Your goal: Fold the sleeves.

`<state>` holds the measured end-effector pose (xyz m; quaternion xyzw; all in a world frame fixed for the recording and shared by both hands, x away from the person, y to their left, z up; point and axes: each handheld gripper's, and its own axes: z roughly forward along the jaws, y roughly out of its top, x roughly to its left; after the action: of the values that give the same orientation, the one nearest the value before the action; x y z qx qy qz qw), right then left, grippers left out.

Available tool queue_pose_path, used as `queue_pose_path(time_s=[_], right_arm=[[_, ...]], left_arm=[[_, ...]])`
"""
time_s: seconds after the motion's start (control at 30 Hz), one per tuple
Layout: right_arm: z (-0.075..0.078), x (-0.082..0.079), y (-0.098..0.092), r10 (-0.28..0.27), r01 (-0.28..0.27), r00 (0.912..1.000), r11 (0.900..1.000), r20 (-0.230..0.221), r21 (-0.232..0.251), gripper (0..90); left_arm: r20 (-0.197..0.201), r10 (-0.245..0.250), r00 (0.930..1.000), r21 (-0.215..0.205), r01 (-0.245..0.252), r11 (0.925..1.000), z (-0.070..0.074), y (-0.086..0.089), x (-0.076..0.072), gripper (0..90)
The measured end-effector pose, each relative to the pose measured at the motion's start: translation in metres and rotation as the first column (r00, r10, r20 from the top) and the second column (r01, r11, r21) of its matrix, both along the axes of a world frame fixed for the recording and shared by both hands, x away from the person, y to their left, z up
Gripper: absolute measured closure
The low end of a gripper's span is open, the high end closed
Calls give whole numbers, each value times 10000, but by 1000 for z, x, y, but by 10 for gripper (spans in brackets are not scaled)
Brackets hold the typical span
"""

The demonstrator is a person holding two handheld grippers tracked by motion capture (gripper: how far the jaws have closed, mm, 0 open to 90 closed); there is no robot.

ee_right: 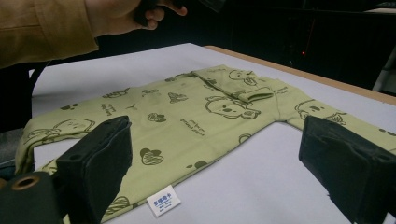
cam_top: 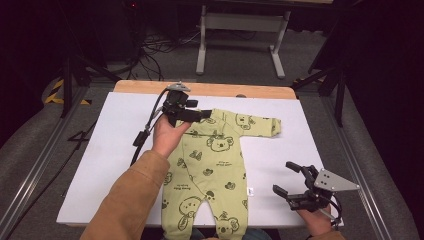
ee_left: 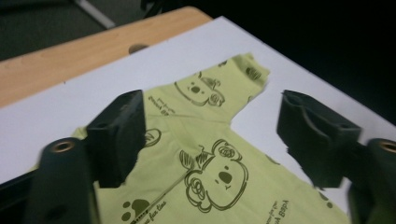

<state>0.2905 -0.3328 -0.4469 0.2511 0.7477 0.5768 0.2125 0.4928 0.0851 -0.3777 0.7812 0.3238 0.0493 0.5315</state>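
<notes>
A light green baby romper [cam_top: 215, 165] printed with koalas lies flat on the white board [cam_top: 115, 150], legs toward the near edge. One sleeve [cam_top: 265, 125] stretches out to the right; the other sleeve [ee_right: 254, 93] is folded across the chest. My left gripper [cam_top: 202, 115] hovers over the romper's collar and shoulder. Its jaws stand open, with the romper [ee_left: 210, 158] below them and nothing held. My right gripper [cam_top: 282, 177] stands open over the board at the front right, beside the romper's [ee_right: 187, 121] side seam, and it is empty.
A small white label [ee_right: 163, 200] sticks out from the romper's side seam. The board rests on a wooden table [cam_top: 200, 89]. Metal rails run along both sides. A white desk frame [cam_top: 240, 22] and floor cables lie beyond the far edge.
</notes>
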Motion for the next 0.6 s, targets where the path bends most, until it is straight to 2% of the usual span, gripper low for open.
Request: queue_pose_path(time_s=[0.07, 0.13, 0.3, 0.4, 0.6], right_arm=[[-1, 1, 1, 5, -5, 10000, 10000, -35, -27, 102], [-1, 3, 2, 20, -21, 10000, 10000, -79, -61, 101], [-3, 6, 4, 18, -19, 9999, 9999, -128, -121, 97], [-3, 7, 5, 52, -54, 9999, 10000, -155, -75, 95], [-4, 7, 6, 55, -56, 9999, 10000, -140, -70, 94]], left_arm=[[208, -88, 9997, -493, 98, 9987, 1, 9, -6, 163], [404, -99, 9991, -557, 122, 9984, 2, 15, -12, 131], [931, -306, 9952, -137, 320, 9994, 10, 29, -32, 53], [1254, -359, 9915, 40, 357, 9994, 13, 37, -45, 39], [1710, -436, 9843, 76, 429, 9990, 10, 58, -76, 34]])
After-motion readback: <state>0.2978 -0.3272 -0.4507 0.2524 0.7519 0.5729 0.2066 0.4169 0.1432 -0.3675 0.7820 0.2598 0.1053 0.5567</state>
